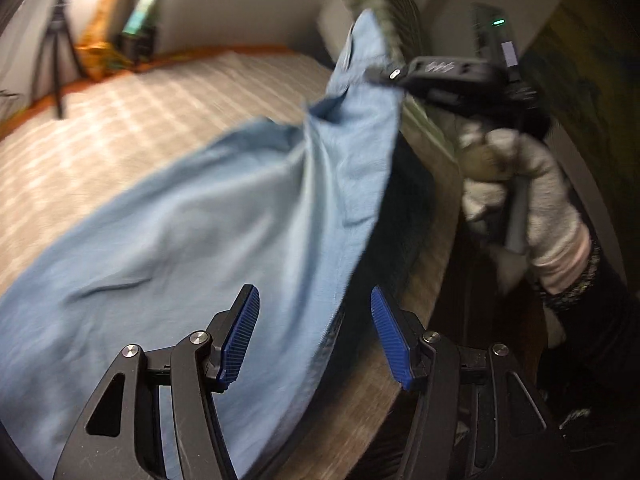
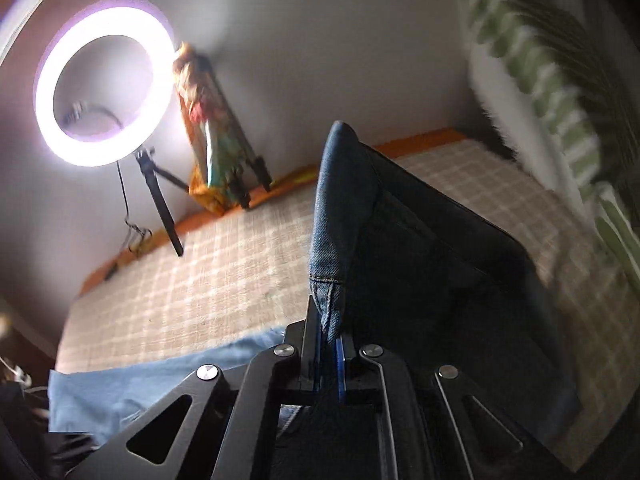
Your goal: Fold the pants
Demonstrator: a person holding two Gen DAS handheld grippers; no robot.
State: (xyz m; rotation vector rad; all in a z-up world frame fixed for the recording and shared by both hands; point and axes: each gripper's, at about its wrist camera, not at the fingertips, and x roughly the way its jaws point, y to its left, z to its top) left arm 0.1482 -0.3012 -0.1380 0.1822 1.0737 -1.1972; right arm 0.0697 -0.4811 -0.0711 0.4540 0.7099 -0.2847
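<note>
Light blue pants (image 1: 192, 232) lie across the checked bedspread (image 1: 140, 120), one end pulled up off the bed. In the left wrist view my right gripper (image 1: 378, 74) is shut on that raised end, held by a gloved hand (image 1: 536, 200). The right wrist view shows a stitched denim hem (image 2: 330, 292) pinched between the closed blue pads of my right gripper (image 2: 328, 330), with dark cloth hanging to the right. My left gripper (image 1: 313, 294) stands open low over the near side of the pants. The cloth's edge runs between its blue pads (image 1: 240, 332) without being pressed.
A lit ring light (image 2: 104, 84) stands on a tripod at the bed's far edge, next to a colourful bundle (image 2: 208, 132) against the wall. A green-striped pillow (image 2: 552, 92) lies at the right end. The bed's near edge (image 1: 420, 280) drops off beside my left gripper.
</note>
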